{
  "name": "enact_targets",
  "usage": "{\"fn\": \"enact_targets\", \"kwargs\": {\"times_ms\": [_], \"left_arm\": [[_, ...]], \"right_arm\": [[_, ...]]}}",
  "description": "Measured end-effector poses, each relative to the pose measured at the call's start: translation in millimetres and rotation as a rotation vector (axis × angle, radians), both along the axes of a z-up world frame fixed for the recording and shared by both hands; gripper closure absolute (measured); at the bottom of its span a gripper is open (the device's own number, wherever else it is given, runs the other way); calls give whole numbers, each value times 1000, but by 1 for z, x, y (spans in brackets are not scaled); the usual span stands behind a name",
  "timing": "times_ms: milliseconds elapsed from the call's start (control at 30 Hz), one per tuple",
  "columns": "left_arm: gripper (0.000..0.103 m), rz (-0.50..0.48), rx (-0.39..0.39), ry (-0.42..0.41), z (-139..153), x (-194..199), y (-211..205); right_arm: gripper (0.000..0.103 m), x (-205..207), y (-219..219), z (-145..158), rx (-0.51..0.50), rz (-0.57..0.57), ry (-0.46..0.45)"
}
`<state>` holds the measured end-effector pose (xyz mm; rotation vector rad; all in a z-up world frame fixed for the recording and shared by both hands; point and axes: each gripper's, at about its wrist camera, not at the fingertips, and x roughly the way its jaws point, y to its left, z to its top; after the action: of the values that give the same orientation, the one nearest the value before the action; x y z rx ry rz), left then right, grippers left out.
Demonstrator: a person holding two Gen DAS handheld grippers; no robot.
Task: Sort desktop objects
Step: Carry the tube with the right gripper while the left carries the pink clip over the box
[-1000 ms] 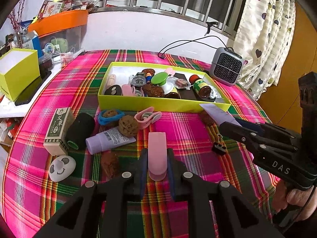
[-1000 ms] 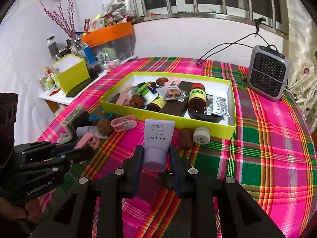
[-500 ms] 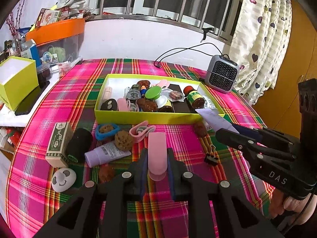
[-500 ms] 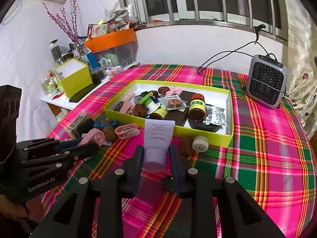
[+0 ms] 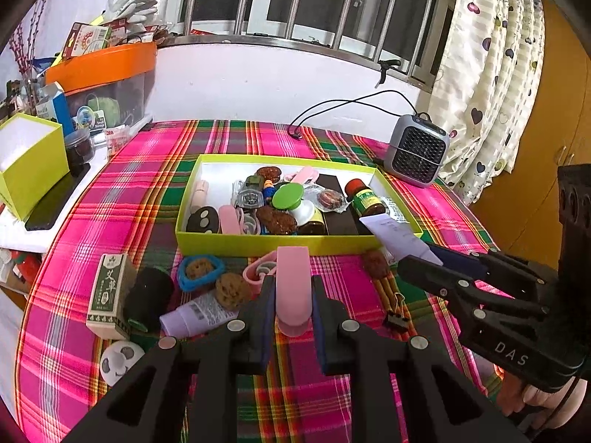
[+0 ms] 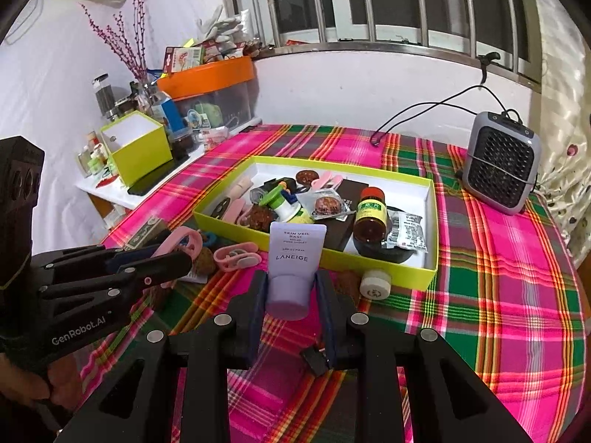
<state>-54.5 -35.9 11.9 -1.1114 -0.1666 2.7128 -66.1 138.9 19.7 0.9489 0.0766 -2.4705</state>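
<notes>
plaid-clothed table holding a lime tray, small grey heater, green tea box, lavender tube, binder clip sitting loose

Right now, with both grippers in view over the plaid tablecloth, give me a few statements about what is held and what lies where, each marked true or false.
1. The left gripper holds a pink clip between its fingers. True.
2. The right gripper is empty. False: it is shut on a lavender tube printed LANEIGE.
3. The brown bottle with the red cap lies inside the yellow-green tray. True.
4. The small white round jar lies inside the tray. False: it sits on the cloth just outside the tray's near wall.
5. The grey fan heater stands on the floor. False: it stands on the table, beyond the tray's far right corner.
</notes>
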Motion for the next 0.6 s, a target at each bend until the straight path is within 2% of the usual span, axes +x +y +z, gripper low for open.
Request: {"fn": "enact_targets", "kwargs": {"times_ms": [600], "left_arm": [[85, 32, 18, 2, 1, -27, -10]], "right_arm": [[75, -20, -10, 0, 5, 3, 3]]}}
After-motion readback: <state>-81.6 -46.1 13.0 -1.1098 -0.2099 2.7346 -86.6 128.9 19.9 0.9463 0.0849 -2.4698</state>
